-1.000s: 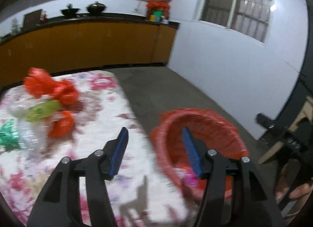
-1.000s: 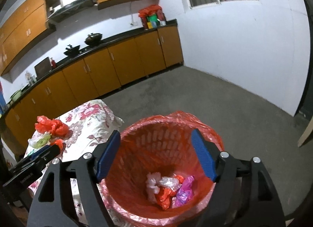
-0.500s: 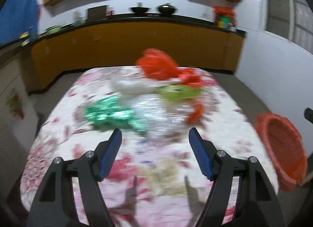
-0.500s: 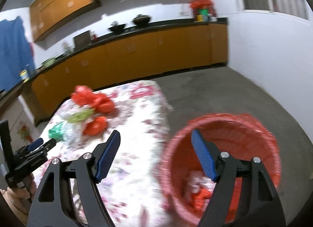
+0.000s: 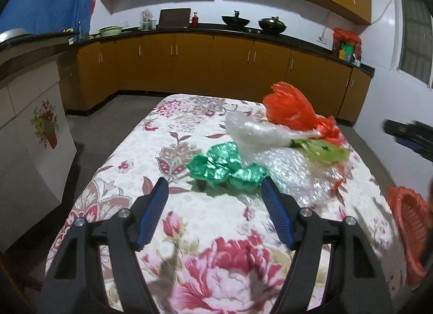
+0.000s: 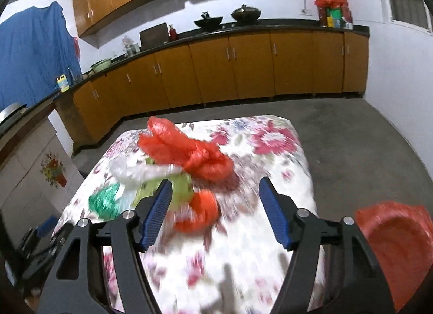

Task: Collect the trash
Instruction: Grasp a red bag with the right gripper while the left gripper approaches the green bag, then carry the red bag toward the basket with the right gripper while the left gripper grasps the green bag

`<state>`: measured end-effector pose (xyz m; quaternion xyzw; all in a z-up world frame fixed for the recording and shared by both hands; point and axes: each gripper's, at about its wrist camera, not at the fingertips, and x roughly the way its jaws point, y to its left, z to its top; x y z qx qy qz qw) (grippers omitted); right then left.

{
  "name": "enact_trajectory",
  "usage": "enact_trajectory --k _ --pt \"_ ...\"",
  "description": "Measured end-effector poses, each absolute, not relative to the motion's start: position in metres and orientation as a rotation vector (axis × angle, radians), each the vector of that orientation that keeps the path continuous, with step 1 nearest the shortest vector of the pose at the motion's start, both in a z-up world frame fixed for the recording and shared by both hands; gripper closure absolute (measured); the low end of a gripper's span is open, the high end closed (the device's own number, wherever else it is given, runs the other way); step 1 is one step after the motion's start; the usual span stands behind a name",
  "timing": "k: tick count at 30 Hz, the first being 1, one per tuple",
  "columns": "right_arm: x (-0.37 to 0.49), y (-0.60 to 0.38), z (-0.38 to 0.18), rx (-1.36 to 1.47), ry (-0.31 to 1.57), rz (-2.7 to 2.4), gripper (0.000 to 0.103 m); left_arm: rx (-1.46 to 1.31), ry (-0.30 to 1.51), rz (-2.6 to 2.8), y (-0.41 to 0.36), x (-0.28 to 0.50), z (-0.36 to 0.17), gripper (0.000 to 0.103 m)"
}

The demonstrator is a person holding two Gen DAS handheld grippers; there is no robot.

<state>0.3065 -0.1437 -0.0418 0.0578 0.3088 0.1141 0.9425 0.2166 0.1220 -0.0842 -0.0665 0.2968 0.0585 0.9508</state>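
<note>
Our left gripper (image 5: 215, 192) hangs released over the floral-clothed table (image 5: 173, 130), its jaws having just opened, nothing between them; the crumpled green foil wrapper (image 5: 226, 169) lies just ahead; our right gripper (image 6: 215, 195) has just narrowed but grips nothing, the small orange plastic scrap (image 6: 199, 214) lying on the cloth below it; the red-lined waste basket (image 6: 397, 249) stands beside the table's right edge.

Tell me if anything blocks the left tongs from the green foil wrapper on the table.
Nothing visible does. The left tongs stand open just short of the green foil wrapper, with only bare flowered tablecloth between them.
</note>
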Motion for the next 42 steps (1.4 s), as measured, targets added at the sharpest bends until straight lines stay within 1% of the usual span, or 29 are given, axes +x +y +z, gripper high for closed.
enact_trajectory --k 7,12,14,15,16,17,19,28,33,38,42 --pt "0.39 -0.105 -0.066 0.003 0.685 0.285 0.036 -0.164 0.588 0.128 0.138 0.235 -0.083 0.033" --pt "0.427 -0.094 -0.1 -0.064 0.828 0.322 0.037 -0.159 0.599 0.133 0.145 0.247 -0.09 0.033" --pt "0.431 -0.093 -0.114 -0.063 0.887 0.365 0.053 -0.159 0.609 0.136 0.146 0.25 -0.094 0.033" --pt "0.43 -0.093 -0.117 -0.06 0.89 0.373 0.057 -0.161 0.614 0.136 0.147 0.252 -0.095 0.033" --pt "0.428 -0.094 -0.117 -0.054 0.884 0.375 0.064 -0.163 0.618 0.135 0.148 0.253 -0.097 0.033" --pt "0.425 -0.097 -0.117 -0.045 0.878 0.376 0.069 -0.165 0.622 0.135 0.149 0.254 -0.098 0.033" --pt "0.419 -0.103 -0.113 -0.013 0.857 0.377 0.072 -0.167 0.624 0.133 0.149 0.255 -0.098 0.033" --pt "0.383 -0.143 -0.081 0.064 0.747 0.3 0.074 -0.153 0.621 0.102 0.143 0.258 -0.095 0.033" --pt "0.355 -0.17 -0.075 0.102 0.732 0.252 0.074 -0.172 0.646 0.072 0.139 0.274 -0.096 0.033" --pt "0.343 -0.194 -0.078 0.156 0.749 0.235 0.074 -0.15 0.706 0.077 0.132 0.301 -0.108 0.034" --pt "0.332 -0.201 -0.078 0.168 0.756 0.233 0.074 -0.153 0.794 0.096 0.135 0.318 -0.125 0.034"
